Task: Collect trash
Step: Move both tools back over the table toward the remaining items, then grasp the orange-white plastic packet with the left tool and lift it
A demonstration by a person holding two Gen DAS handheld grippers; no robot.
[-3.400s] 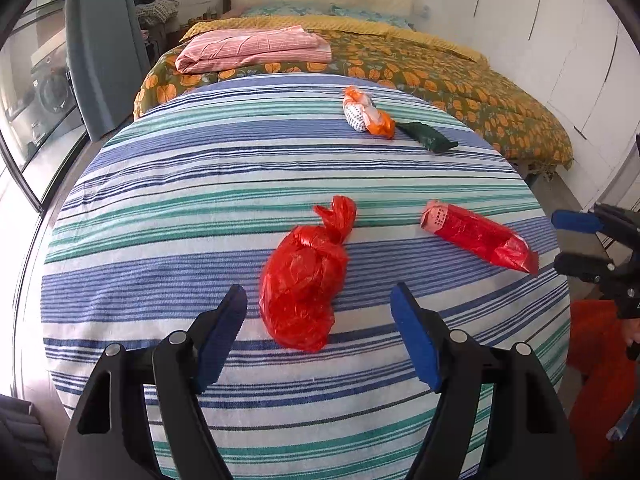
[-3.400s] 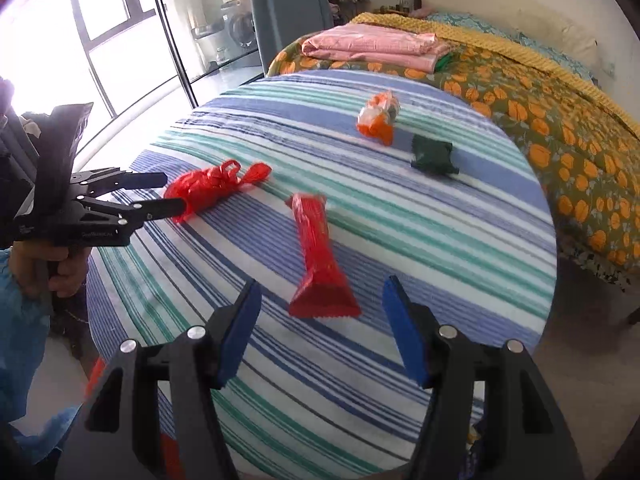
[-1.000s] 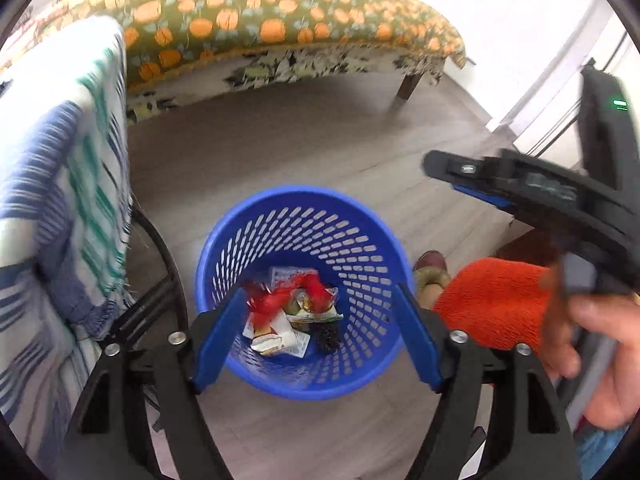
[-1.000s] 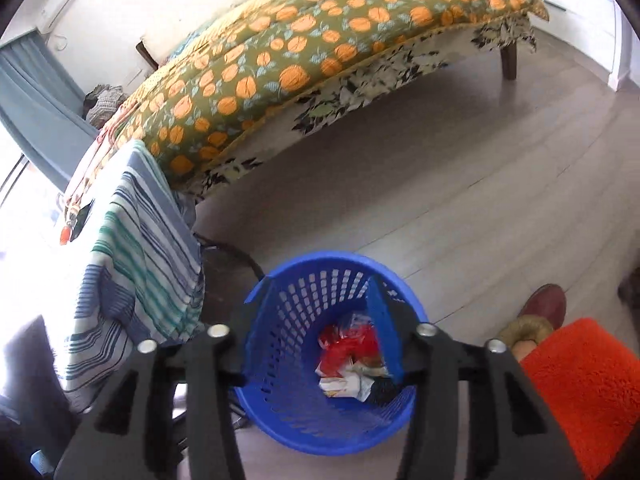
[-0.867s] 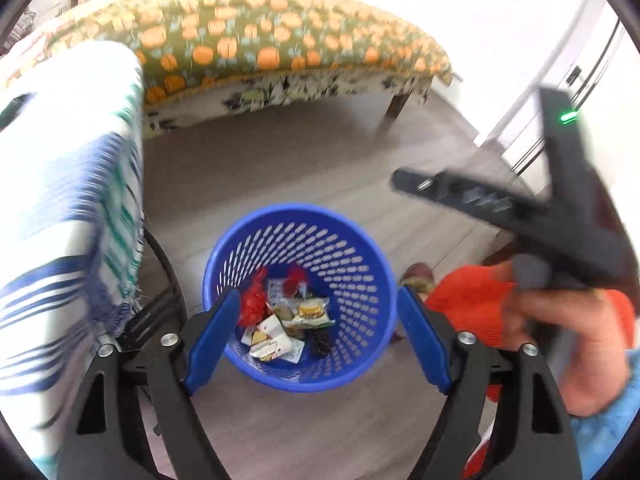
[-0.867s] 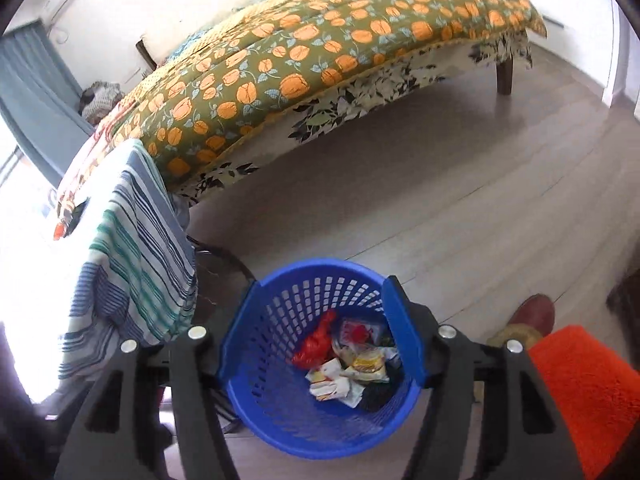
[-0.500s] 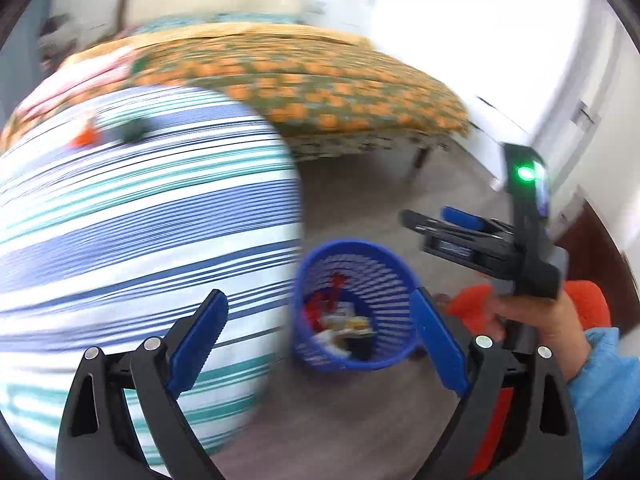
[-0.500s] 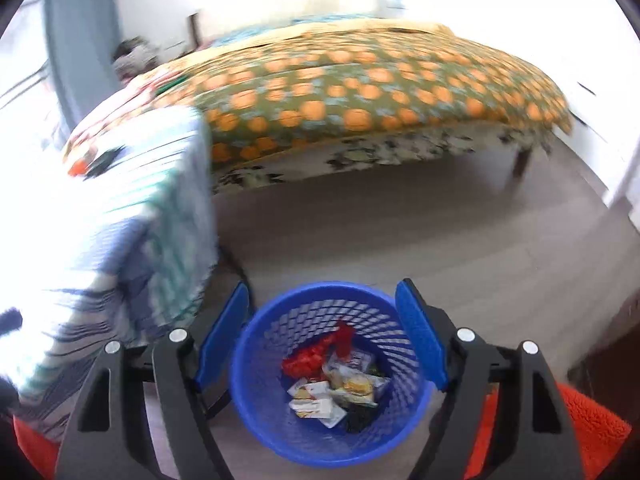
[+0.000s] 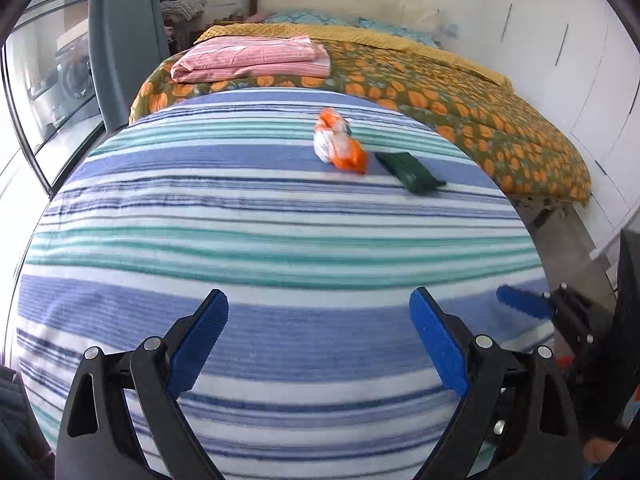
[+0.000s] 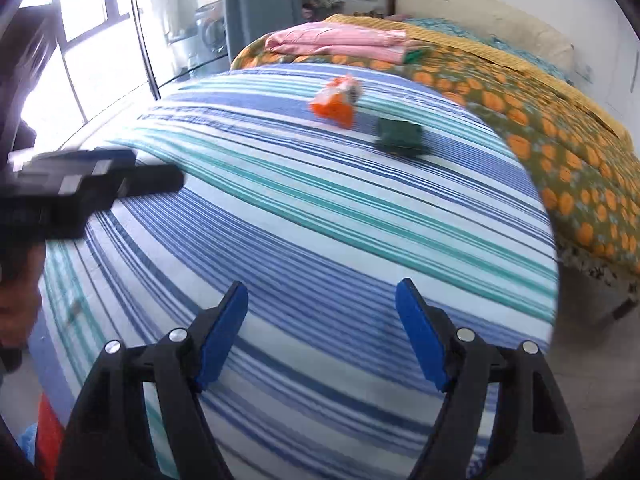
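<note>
An orange and white wrapper (image 9: 339,147) and a dark green packet (image 9: 412,172) lie at the far side of the round table with the striped cloth (image 9: 256,240). They also show in the right wrist view: wrapper (image 10: 334,102), green packet (image 10: 400,136). My left gripper (image 9: 318,338) is open and empty over the table's near part. My right gripper (image 10: 322,328) is open and empty over the near part too. The right gripper's blue fingertip (image 9: 524,306) shows at the right in the left wrist view. The trash basket is out of view.
A bed with an orange flowered cover (image 9: 460,92) stands behind the table, with folded pink cloth (image 9: 248,58) on it. A window (image 10: 80,52) and a grey curtain (image 9: 124,36) are at the left. Floor (image 9: 568,240) shows right of the table.
Both grippers have swung up from the blue basket on the floor back to the table. The red bag and red packet seen on the table earlier now lie in the basket.
</note>
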